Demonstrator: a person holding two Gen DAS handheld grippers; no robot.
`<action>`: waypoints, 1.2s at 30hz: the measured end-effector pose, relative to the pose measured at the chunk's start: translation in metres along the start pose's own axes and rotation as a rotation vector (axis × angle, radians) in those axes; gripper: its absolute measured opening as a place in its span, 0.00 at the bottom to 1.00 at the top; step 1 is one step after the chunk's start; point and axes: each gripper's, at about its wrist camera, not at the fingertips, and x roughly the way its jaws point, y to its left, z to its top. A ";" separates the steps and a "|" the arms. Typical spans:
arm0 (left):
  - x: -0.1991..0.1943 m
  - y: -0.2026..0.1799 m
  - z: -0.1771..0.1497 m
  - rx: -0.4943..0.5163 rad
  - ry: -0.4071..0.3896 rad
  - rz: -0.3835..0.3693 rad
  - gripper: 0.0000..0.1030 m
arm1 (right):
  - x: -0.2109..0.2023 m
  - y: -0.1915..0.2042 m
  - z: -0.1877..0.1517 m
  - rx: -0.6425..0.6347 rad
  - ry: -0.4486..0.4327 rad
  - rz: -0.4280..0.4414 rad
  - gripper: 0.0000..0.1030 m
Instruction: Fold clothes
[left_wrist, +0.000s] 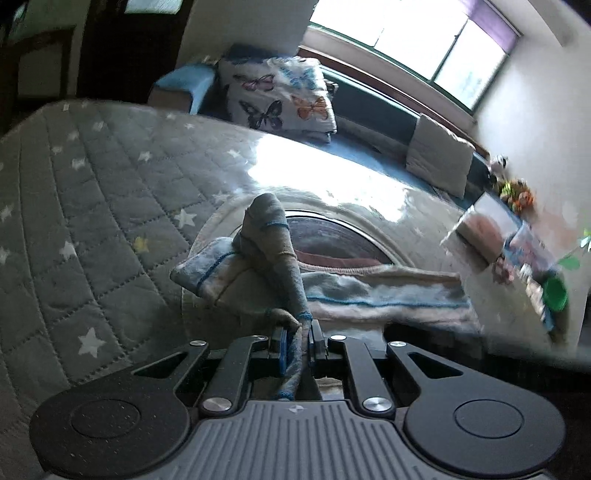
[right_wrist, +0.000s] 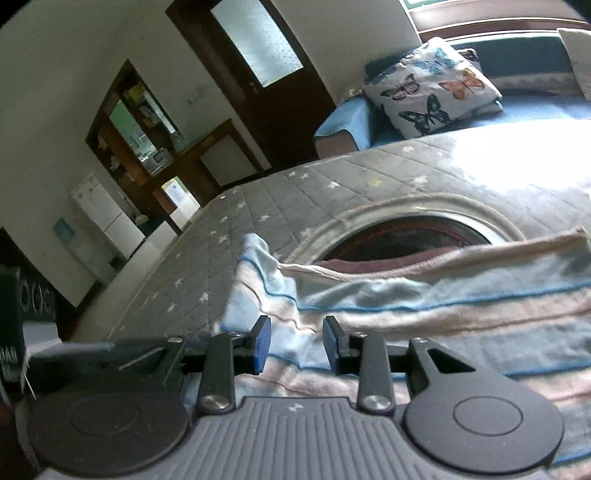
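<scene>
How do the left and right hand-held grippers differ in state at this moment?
The left hand-held gripper is shut on a bunched fold of the striped garment; the right hand-held gripper is open. Cloth runs up between the left one's pads, while the right one's blue pads stand apart above the cloth. Both are over the same garment on the star-patterned quilt.

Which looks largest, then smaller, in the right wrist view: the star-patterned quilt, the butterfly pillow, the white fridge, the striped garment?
1. star-patterned quilt
2. striped garment, though it lies nearest the camera, so its rank is unsure
3. butterfly pillow
4. white fridge, far off, so it only looks smallest
</scene>
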 end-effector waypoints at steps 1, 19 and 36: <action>0.001 0.004 0.003 -0.026 0.014 -0.006 0.11 | 0.000 -0.001 -0.003 0.001 0.008 -0.001 0.30; 0.018 -0.025 0.024 -0.110 0.106 -0.019 0.11 | 0.000 0.059 -0.061 -0.313 0.056 0.099 0.47; 0.059 -0.142 0.031 0.046 0.176 -0.066 0.11 | -0.069 -0.023 -0.056 -0.088 -0.179 -0.016 0.16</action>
